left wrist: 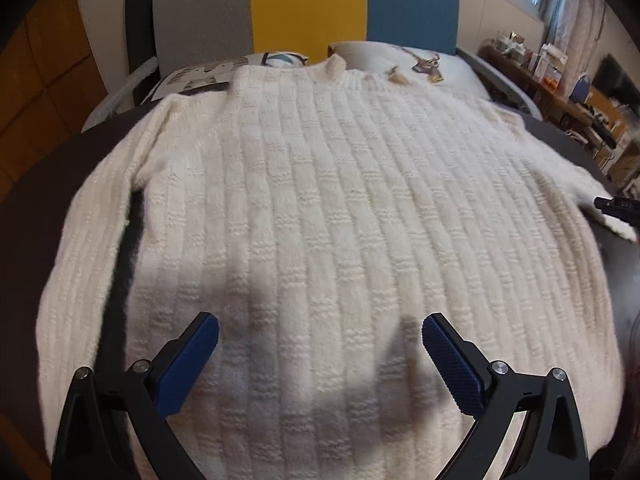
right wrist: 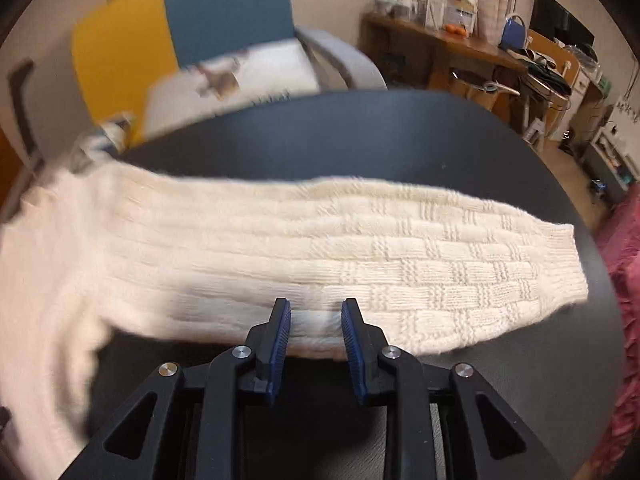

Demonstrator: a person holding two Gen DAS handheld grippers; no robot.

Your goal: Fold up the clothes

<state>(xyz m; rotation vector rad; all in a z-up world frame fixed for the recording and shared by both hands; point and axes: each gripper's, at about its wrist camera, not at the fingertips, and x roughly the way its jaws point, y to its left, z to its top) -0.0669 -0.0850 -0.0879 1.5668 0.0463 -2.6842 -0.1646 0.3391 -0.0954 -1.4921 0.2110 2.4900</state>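
Note:
A cream ribbed knit sweater (left wrist: 320,200) lies spread flat on a dark round table (right wrist: 360,140), collar at the far side. My left gripper (left wrist: 320,340) hovers over the lower body of the sweater, open wide, with nothing between its blue pads (left wrist: 452,364). In the right wrist view the sweater's right sleeve (right wrist: 360,248) stretches across the table, cuff at the right. My right gripper (right wrist: 316,320) sits at the sleeve's near edge, its fingers drawn in narrow with a ridge of knit bunched between them. The right gripper's tip (left wrist: 616,204) shows at the left view's right edge.
Behind the table stands a grey, yellow and blue sofa back (left wrist: 304,8) with patterned cushions (left wrist: 208,76). A cluttered wooden desk (right wrist: 448,40) is at the far right. Something pink and fuzzy (right wrist: 624,272) borders the table's right rim.

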